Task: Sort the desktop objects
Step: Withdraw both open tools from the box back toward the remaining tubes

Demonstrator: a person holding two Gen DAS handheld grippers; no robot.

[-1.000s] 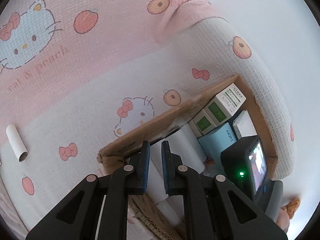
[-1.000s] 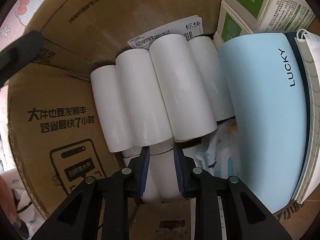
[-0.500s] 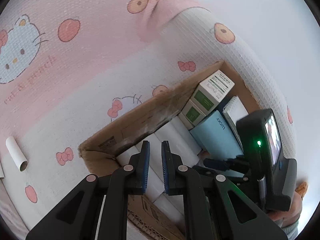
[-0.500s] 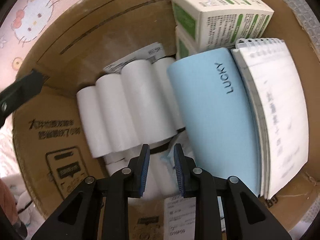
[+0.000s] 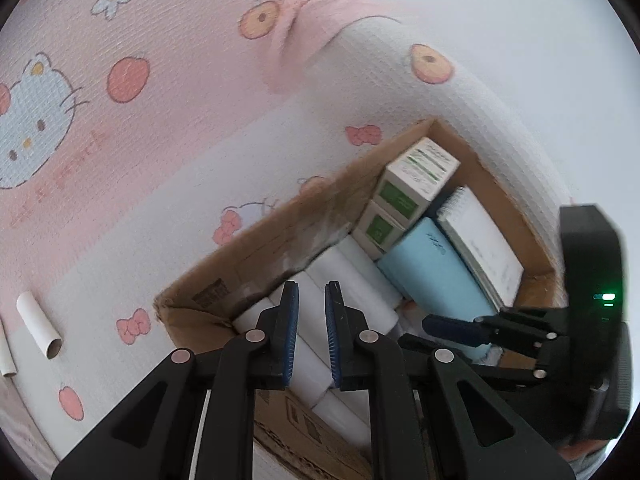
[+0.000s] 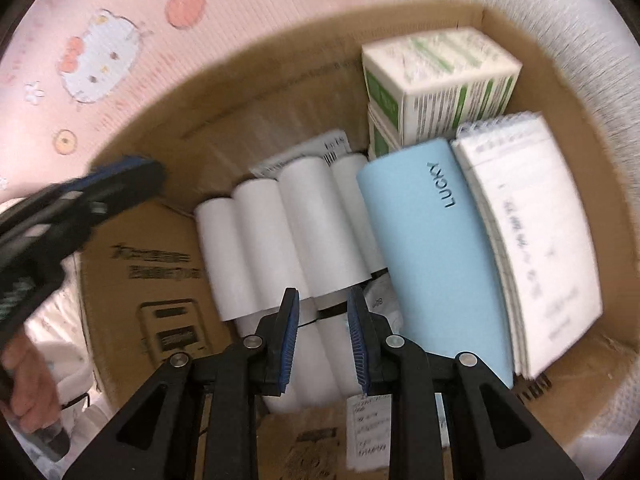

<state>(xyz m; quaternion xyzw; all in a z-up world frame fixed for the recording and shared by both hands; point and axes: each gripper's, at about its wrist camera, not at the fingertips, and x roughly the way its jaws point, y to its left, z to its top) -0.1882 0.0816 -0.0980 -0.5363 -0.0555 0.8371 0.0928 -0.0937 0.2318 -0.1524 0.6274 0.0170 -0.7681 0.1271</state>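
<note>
An open cardboard box (image 6: 168, 288) sits on a pink-and-white cartoon-cat cloth (image 5: 120, 128) and holds most of the sorted things. Along its left part lie white paper rolls (image 6: 304, 216): four side by side in the far row, with at least two more nearer the camera, partly hidden behind the fingers, so the full count cannot be told. In the far right corner two green-and-white cartons (image 6: 440, 76) are stacked one on the other. Just in front of them lies one light blue case (image 6: 436, 256) marked LUCKY, touching the rolls on its left, and against its right side one spiral notepad (image 6: 532, 236) with handwriting on it. Outside the box, far to the left on the cloth, one bare cardboard tube (image 5: 39, 325) lies alone. The right gripper (image 6: 323, 340) hangs over the near rolls, its jaws apart and gripping nothing. The left gripper (image 5: 311, 336) hovers over the box's left edge, its jaws a narrow gap apart, also empty.
</note>
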